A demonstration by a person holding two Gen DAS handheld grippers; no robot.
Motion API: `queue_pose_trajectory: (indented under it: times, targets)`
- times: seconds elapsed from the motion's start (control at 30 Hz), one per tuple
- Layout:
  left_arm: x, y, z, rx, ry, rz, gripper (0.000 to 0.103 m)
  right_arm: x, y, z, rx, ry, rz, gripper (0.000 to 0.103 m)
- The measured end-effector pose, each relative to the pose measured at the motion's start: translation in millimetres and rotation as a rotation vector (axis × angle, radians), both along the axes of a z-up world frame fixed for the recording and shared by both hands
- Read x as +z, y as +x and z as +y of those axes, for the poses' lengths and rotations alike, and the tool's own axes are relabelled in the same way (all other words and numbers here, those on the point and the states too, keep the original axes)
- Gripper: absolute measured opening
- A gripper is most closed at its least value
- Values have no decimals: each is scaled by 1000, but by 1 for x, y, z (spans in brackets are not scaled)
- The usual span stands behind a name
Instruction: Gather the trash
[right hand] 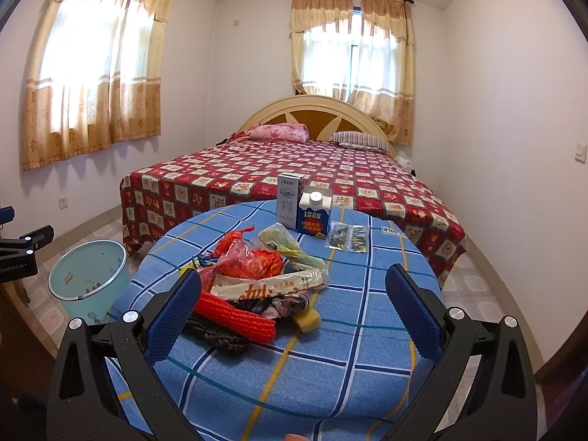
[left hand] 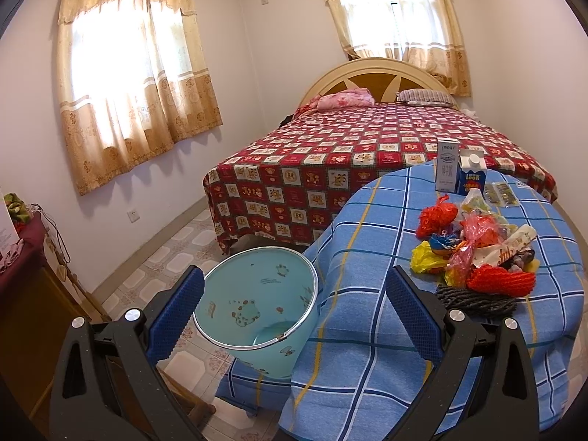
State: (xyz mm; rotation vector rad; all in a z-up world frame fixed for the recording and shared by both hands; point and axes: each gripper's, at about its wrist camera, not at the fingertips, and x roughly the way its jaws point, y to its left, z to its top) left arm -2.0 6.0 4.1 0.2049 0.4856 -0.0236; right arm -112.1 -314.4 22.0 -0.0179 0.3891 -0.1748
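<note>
Both fingers spread, empty. Our risk: trash pile (right hand: 257,283) tangled, right gripper (right hand: 294,307) drags extras off tabletop (right hand: 330,360), missing bin (left hand: 257,305).

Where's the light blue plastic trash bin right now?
The light blue plastic trash bin stands on the tiled floor, left of the round table with the blue checked cloth, between the table and the bed.
</note>
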Motion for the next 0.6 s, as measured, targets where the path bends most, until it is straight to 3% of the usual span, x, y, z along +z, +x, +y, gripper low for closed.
queue_pose_trajectory:
  times: [0.6]
  targets:
    - [0,2,1,9,9,-1,97,-3,1,0,0,-3,4,98]
